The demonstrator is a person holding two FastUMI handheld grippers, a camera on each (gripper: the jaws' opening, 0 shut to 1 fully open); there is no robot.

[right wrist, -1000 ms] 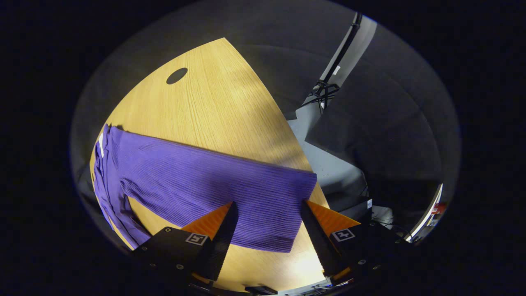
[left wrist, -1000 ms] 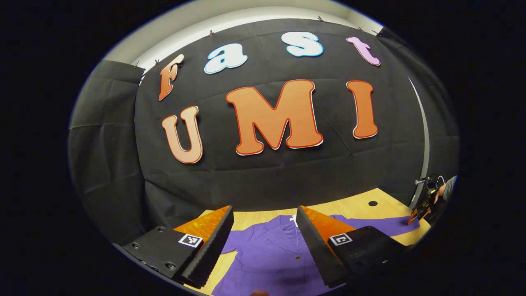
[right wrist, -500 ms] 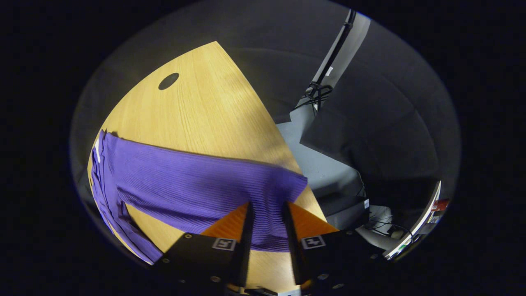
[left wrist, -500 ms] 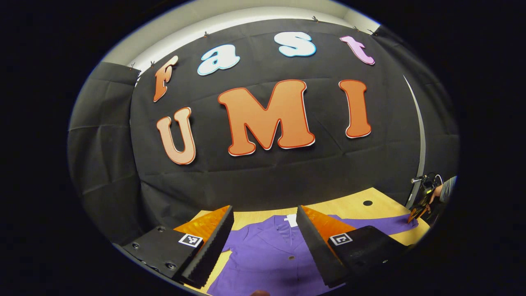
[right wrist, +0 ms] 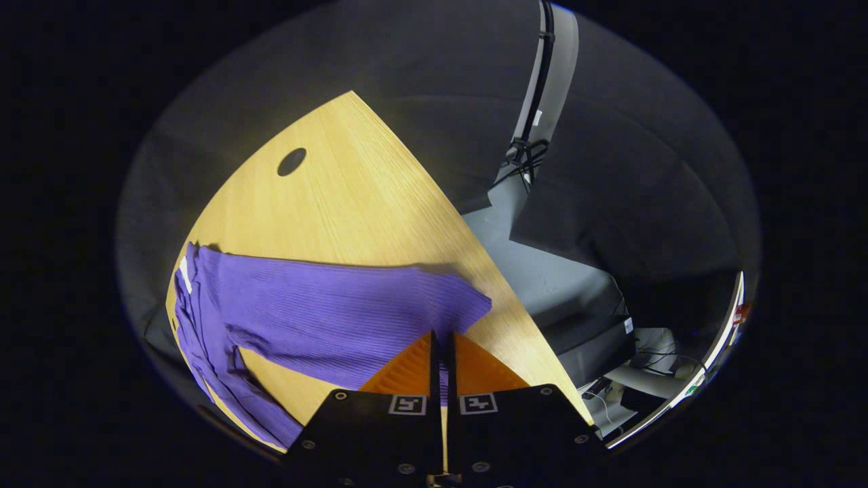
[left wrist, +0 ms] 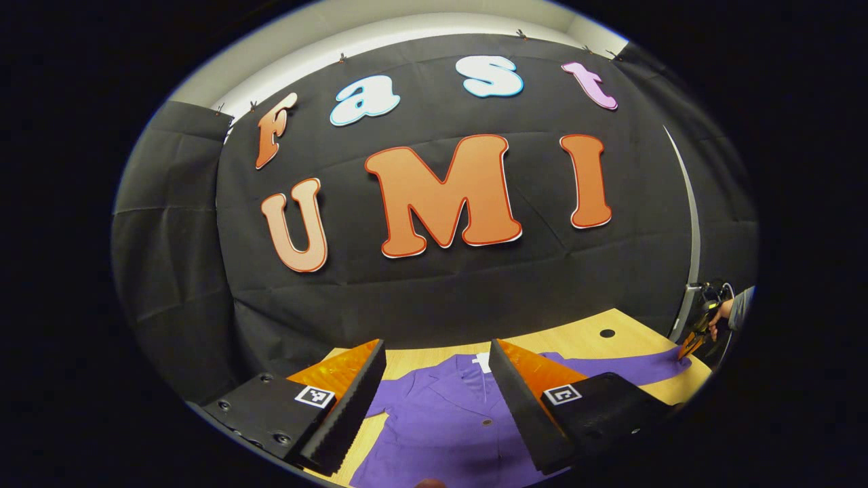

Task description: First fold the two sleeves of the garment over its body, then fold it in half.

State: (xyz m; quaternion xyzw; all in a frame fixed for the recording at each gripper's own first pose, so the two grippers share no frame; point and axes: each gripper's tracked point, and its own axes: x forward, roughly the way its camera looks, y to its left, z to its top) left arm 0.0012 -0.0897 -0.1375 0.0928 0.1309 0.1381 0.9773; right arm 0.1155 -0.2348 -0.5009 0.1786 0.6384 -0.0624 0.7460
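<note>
Right gripper: fingers drawn together, pinching the cuff end of the purple ribbed long sleeve. Also seen far right in the left gripper view, held by a hand at the sleeve's tip.

Sleeve: long axis runs from the pinched cuff leftward across the right gripper view to the garment's body; lies flat on the table, cuff near the table's edge.

Left gripper: fingers spread wide, holding nothing, hovering above the garment.

Purple ribbed button-front garment: spread flat on the light wooden table; collar points away toward the black cloth wall; a dark button on the front; one sleeve extends rightward.

Table: small dark round hole beyond the sleeve.
</note>
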